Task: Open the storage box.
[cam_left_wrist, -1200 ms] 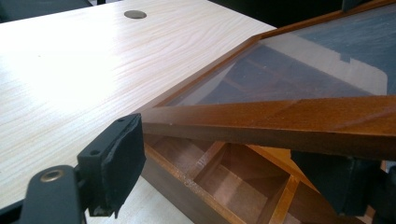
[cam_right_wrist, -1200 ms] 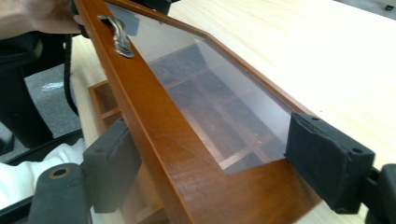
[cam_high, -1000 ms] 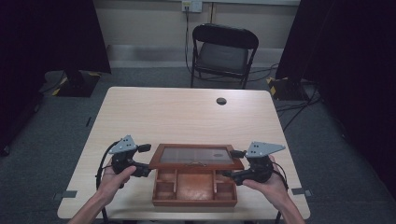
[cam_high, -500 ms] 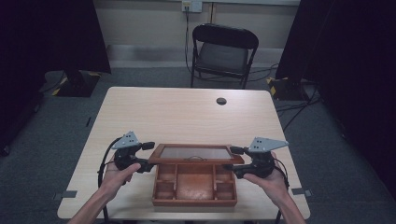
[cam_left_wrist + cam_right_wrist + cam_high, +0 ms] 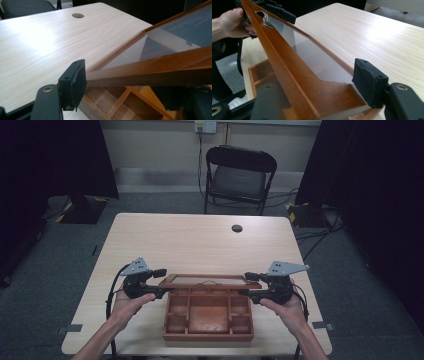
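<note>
A wooden box [image 5: 207,336] with several compartments sits at the table's near edge. Its glass-paned lid [image 5: 210,281] is tilted up from the front, hinged at the back. My left gripper [image 5: 162,283] is shut on the lid's left front corner, and my right gripper [image 5: 248,284] is shut on the right front corner. In the left gripper view the lid [image 5: 155,67] lies between the jaws of my left gripper [image 5: 125,92], with compartments below. In the right gripper view the lid [image 5: 294,75] runs away from my right gripper [image 5: 319,92] toward a metal latch [image 5: 265,17] and the other hand [image 5: 232,20].
The light wooden table [image 5: 200,245] stretches bare behind the box, with a round cable hole [image 5: 237,228] near its far edge. A black folding chair [image 5: 240,175] stands beyond the table. Dark curtains flank both sides.
Both grippers have risen a little with the lid's front edge, so the lid now stands steeper and more of the box's compartments show.
</note>
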